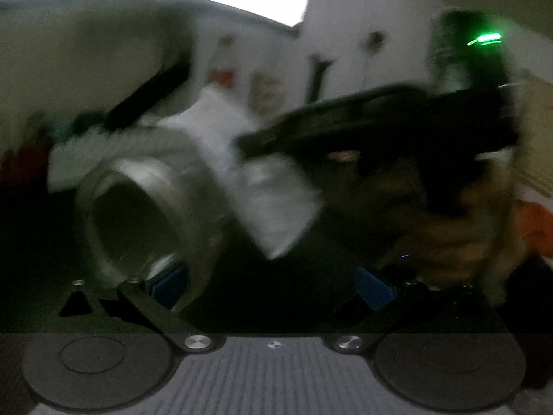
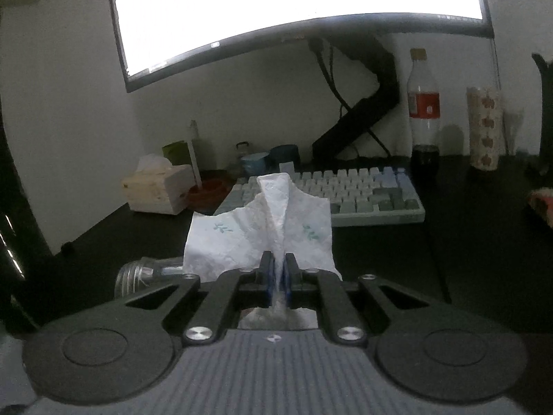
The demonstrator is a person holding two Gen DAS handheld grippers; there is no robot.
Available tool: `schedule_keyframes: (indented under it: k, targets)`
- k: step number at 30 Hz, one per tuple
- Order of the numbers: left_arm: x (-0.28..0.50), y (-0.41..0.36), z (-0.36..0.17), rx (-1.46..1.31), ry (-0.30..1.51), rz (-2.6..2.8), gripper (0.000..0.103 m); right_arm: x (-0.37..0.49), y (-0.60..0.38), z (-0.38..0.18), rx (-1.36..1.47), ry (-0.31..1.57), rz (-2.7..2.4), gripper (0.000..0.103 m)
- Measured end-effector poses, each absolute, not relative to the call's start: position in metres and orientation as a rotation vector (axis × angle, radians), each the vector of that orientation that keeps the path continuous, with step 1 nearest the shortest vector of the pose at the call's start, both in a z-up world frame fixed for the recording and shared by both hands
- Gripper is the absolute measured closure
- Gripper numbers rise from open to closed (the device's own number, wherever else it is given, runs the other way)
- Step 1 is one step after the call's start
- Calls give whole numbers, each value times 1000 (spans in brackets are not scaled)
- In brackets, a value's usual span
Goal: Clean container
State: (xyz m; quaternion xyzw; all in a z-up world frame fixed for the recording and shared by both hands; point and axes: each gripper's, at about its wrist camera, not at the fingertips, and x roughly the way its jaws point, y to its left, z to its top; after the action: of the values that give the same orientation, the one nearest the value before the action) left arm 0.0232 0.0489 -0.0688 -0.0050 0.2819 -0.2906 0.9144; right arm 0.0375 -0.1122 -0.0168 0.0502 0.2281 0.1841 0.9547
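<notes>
The right gripper [image 2: 276,269] has its two fingers pressed almost together, and between them it pinches a white paper tissue [image 2: 262,228] with small green leaf prints. The tissue stands up from the fingers in a creased peak and spreads to both sides. In front of the tissue lies a pale keyboard [image 2: 363,193] on the dark desk [image 2: 466,242]. Left of the keyboard stands a tissue box [image 2: 157,188], and right of it a cola bottle [image 2: 424,110].

The glass jar [image 1: 145,214] is the container. In the left wrist view it lies tilted, with its open mouth toward the camera, and it touches the left finger of the left gripper [image 1: 273,283]. This gripper stands wide apart; whether it really clamps the jar, I cannot tell, because the picture is blurred. Just right of the jar hangs the tissue, held by the right gripper.
</notes>
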Motion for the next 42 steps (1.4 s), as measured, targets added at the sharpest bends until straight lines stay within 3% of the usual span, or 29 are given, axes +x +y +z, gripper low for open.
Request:
schedule_keyframes:
  k: [12, 15, 24, 31, 42]
  targets:
    - [25, 63, -72, -98, 541, -702, 0, 30, -106, -15, 80, 448, 506, 93]
    - [25, 65, -71, -114, 546, -704, 0, 38, -119, -20, 103, 442, 401, 88]
    - [25, 61, -72, -81, 537, -678, 0, 25, -100, -11, 14, 460, 669, 94]
    - [29, 70, -71, -123, 538, -657, 0, 50, -106, -4, -100, 479, 619, 91]
    - [27, 66, -72, -112, 528, -662, 0, 34, -92, -12, -31, 439, 640, 98]
